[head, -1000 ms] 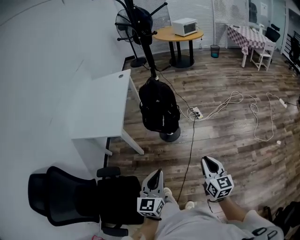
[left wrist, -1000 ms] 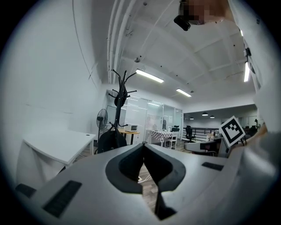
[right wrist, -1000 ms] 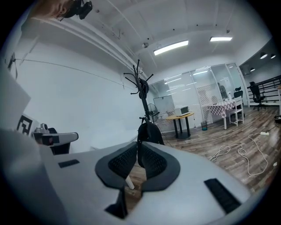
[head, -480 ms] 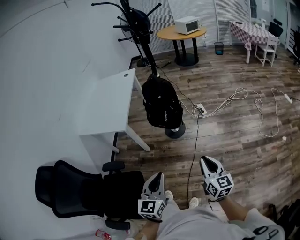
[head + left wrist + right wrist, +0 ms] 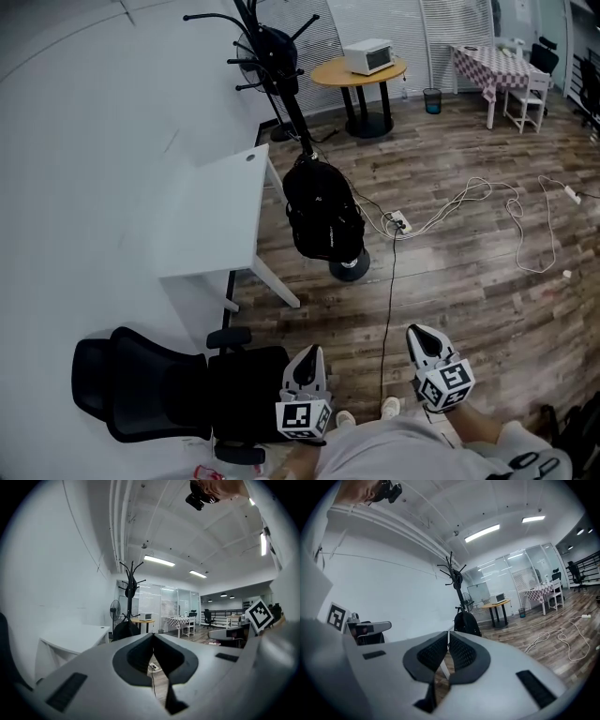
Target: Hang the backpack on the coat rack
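The black backpack [image 5: 322, 217] hangs on the black coat rack [image 5: 291, 103], low against the pole and just above the round base. Both grippers are far from it, close to the person's body. My left gripper [image 5: 309, 352] is shut and holds nothing. The jaws of my right gripper [image 5: 417, 330] are closing, nearly together, with nothing between them. In the left gripper view the gripper [image 5: 153, 636] points level at the rack [image 5: 131, 581], with the backpack [image 5: 123, 630] below it. In the right gripper view the gripper [image 5: 448, 633] faces the backpack [image 5: 467, 622] and rack [image 5: 454, 581].
A white desk [image 5: 211, 216] stands left of the rack. A black office chair [image 5: 159, 394] sits by my left gripper. White cables [image 5: 469, 202] and a power strip [image 5: 398, 223] lie on the wood floor. A round table [image 5: 359, 70] with a microwave stands behind.
Both grippers have drifted slightly lower in the head view, away from the rack. The backpack still hangs where it was.
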Demonstrator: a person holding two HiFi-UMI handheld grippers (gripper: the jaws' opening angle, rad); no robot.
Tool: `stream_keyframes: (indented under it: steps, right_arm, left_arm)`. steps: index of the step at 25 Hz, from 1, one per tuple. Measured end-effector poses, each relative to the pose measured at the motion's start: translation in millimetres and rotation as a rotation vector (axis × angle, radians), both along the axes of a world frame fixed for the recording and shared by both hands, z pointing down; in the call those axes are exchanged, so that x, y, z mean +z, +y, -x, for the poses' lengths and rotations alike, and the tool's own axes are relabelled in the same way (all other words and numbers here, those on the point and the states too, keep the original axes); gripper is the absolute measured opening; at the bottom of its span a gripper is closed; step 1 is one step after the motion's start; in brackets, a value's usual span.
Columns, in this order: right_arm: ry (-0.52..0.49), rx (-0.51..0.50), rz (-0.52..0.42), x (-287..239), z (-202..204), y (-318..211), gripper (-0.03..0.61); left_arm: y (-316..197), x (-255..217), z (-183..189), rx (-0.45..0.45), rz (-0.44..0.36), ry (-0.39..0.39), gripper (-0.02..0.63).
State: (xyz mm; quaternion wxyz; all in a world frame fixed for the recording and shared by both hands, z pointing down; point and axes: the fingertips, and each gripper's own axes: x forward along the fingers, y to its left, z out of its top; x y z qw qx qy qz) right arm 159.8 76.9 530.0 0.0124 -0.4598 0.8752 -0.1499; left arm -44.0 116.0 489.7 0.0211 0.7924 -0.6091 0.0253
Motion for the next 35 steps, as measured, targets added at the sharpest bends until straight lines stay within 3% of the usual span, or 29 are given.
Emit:
stream_keyframes:
  steps: [13, 35]
  right_arm:
    - [0.053, -0.094, 0.012, -7, 50, 25, 0.015]
    - [0.018, -0.050, 0.021, -15, 83, 23, 0.014]
  left_arm:
    - [12, -3, 31, -0.016, -0.042, 0.041, 0.009]
    - [13, -8, 51, 0.071, -0.030, 0.061, 0.009]
